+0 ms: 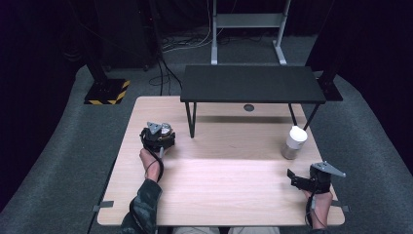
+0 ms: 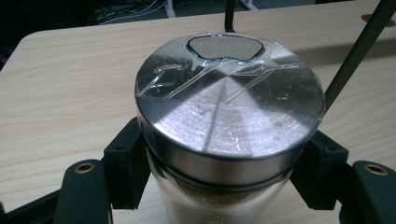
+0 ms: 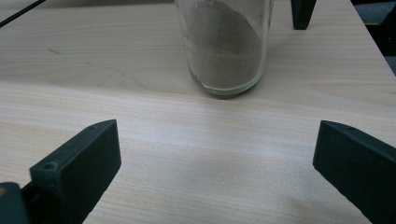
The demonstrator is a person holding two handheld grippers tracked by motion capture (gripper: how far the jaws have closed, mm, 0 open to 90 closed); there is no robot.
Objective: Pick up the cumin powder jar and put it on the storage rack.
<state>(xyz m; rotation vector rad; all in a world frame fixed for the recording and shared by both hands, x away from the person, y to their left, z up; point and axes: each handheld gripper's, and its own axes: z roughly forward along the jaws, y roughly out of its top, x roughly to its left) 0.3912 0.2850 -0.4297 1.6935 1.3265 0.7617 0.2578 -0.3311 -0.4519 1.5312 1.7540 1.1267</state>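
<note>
Clamped between the jaws of the left gripper (image 2: 219, 186): a glass jar (image 2: 224, 205) with a steel lid (image 2: 229, 116), pads (image 2: 123, 163) pressing just under the lid rim on both sides, pale powder visible below. Taped over on top of the lid: a pour hole, tape wrinkled and perhaps loose. Likely trouble: slipping of smooth glass through a grip set so high, or spilling through the taped hole on any tilt. Ahead of this gripper, close by: the black legs of a small raised shelf (image 1: 252, 84), easy to clip when carrying forward.

Wide open and empty: the right gripper (image 3: 215, 154), resting low over the wooden table (image 1: 219, 195). Straight ahead of its jaws, well apart from them: a second jar (image 3: 223, 46) of brownish powder, white-capped in the high view. Possible knock-over from a careless advance or a one-sided first touch.
</note>
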